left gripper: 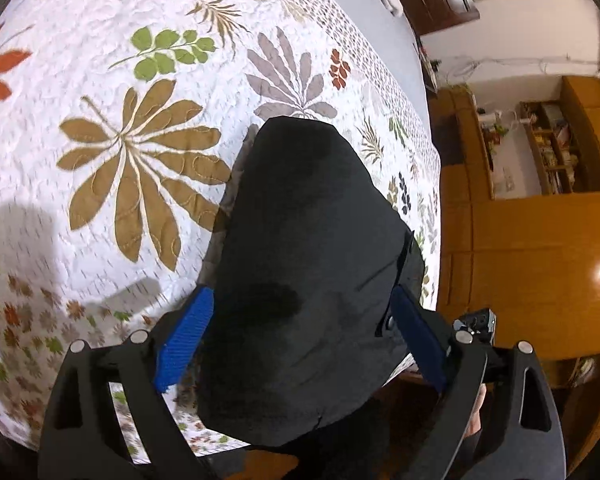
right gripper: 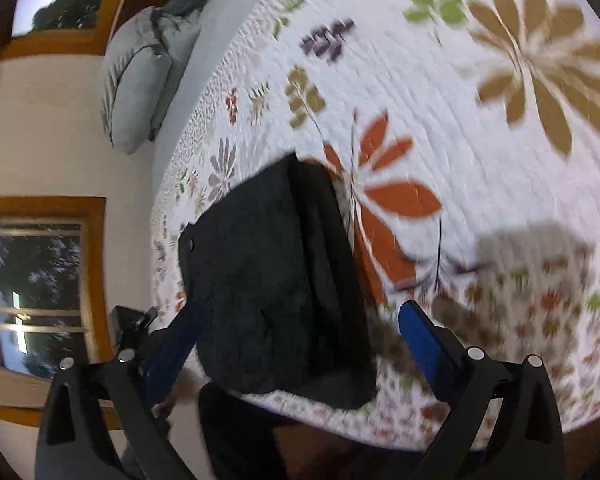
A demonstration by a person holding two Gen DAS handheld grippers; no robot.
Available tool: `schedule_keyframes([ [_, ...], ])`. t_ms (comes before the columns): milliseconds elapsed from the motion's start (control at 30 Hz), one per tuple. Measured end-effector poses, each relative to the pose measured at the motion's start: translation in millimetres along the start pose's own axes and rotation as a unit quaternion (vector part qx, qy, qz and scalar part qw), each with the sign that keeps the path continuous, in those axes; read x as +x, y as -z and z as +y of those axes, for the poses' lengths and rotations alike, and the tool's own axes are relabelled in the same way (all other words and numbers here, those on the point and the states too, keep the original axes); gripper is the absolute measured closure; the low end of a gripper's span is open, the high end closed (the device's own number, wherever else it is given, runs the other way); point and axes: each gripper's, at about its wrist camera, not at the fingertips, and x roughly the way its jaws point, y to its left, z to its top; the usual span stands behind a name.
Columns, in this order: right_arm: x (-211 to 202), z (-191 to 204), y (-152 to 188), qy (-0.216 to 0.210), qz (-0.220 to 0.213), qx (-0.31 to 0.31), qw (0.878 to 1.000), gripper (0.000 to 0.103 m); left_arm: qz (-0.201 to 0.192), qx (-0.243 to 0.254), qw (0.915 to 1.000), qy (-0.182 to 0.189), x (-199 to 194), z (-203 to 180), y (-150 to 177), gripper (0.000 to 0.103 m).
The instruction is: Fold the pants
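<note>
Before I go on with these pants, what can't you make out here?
- Pants, left wrist view: near edge hidden behind the left gripper.
- Right wrist view: bedspread smeared by motion blur.
- Pants' layers: fabric too dark in both views.
- Right gripper: contact unclear.

One black pants (left gripper: 300, 264) (folded), one quilt (left gripper: 100, 80), two pillows (right gripper: 140, 80)
</note>
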Motion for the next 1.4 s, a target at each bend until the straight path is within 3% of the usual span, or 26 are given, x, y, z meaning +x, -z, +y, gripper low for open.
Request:
schedule_keyframes([
  [133,10,-4,4,-0.037,0.021,-0.002,0.999,0.003,0.041,0.003,0.9988,0.026,9,3,-12,0.013],
  [333,39,-11,1,-0.039,0.061,-0.016,0.997,0.003,0.072,0.008,0.9967,0.036,29,13,-31,0.013],
  [500,53,-21,-7,-0.053,0.069,-0.015,0.996,0.003,0.095,0.025,0.9947,0.031,48,19,-40,0.013],
  [667,57,-30,-12,-0.086,0.074,-0.007,0.994,0.003,0.124,0.047,0.9899,0.050,71,21,-42,0.013],
  [833,61,-43,-16,-0.091,0.080,-0.001,0.993,0.003,0.147,0.046,0.9863,0.059,93,25,-46,0.012],
  [1100,85,-22,-14,-0.098,0.116,-0.033,0.988,0.003,0.164,0.064,0.9807,0.086,110,21,-45,0.011],
  [1200,101,-10,-13,-0.070,0.132,-0.061,0.987,0.003,0.162,0.055,0.9810,0.092,111,22,-46,0.011],
  [1400,102,-18,-18,-0.082,0.125,-0.045,0.988,0.003,0.169,0.069,0.9801,0.079,116,14,-43,0.007],
])
